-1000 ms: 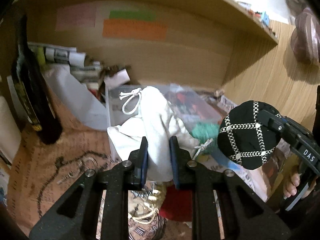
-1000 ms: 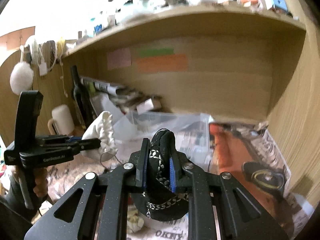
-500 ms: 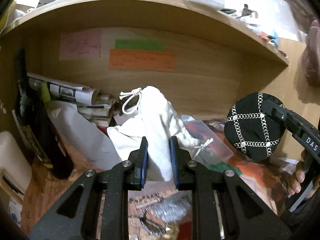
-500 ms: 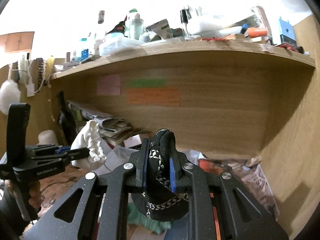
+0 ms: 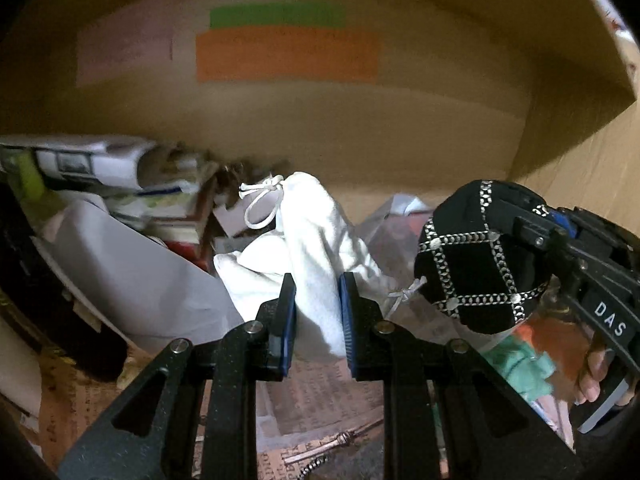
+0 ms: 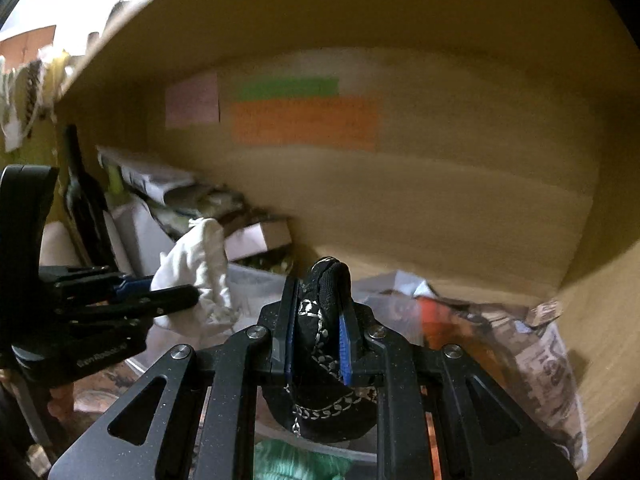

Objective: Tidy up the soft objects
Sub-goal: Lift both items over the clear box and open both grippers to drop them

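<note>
White cloth pouch and chain-trimmed black cap gripped.

White letters "DAS" stand on the black right gripper body, below the black cap. Newspaper print and the left gripper's lettering are too blurred to read.

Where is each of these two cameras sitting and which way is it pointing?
Left wrist: on the left gripper, looking into the wooden shelf bay; its fingers pinch the white drawstring bag; the right gripper and some of the person's fingers show at right.
Right wrist: on the right gripper, facing the same bay; it clamps the black studded pouch.
Shared: the orange note, both grippers, both soft items.
</note>
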